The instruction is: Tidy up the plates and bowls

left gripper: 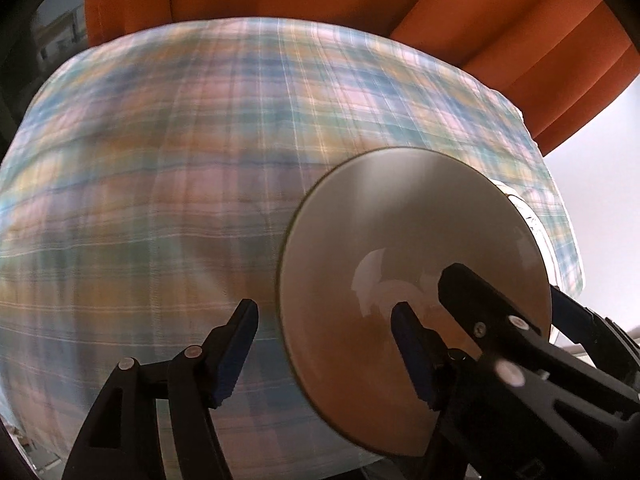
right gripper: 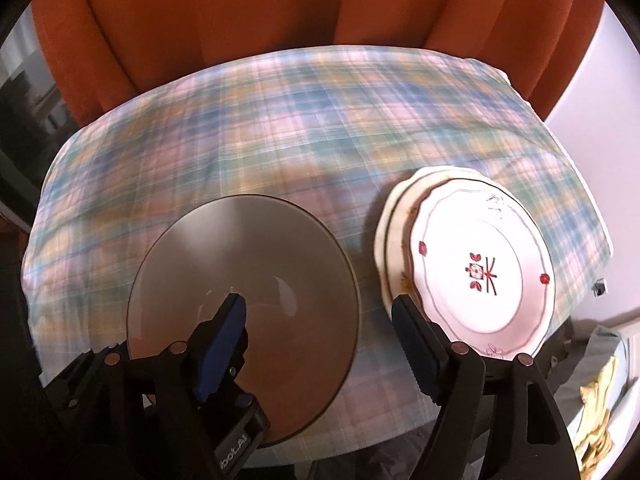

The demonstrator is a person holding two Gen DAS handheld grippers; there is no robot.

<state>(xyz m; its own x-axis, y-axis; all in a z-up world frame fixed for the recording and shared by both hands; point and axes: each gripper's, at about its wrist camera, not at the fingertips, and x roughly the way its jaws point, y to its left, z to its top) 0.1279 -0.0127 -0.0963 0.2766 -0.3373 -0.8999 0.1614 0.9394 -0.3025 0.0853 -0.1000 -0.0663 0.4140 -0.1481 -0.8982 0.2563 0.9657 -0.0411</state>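
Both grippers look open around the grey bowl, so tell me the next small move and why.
Probably lift both grippers clear: the left gripper and right gripper stand open, each straddling the grey bowl's rim without pressing it. It rests beside the stacked plates on the tablecloth.

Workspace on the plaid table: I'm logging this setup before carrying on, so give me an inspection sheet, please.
Surface: round table under pastel plaid tablecloth.
Job's things: grey-brown glossy bowl; stack of white scalloped plates, top one with red motifs, beside it.
Clutter: yellow cloth off the table's right edge.
Grippers: left gripper open astride the bowl's rim; right gripper open over bowl and plates.
Cables: nothing seen.
Surroundings: orange curtain, pale wall.
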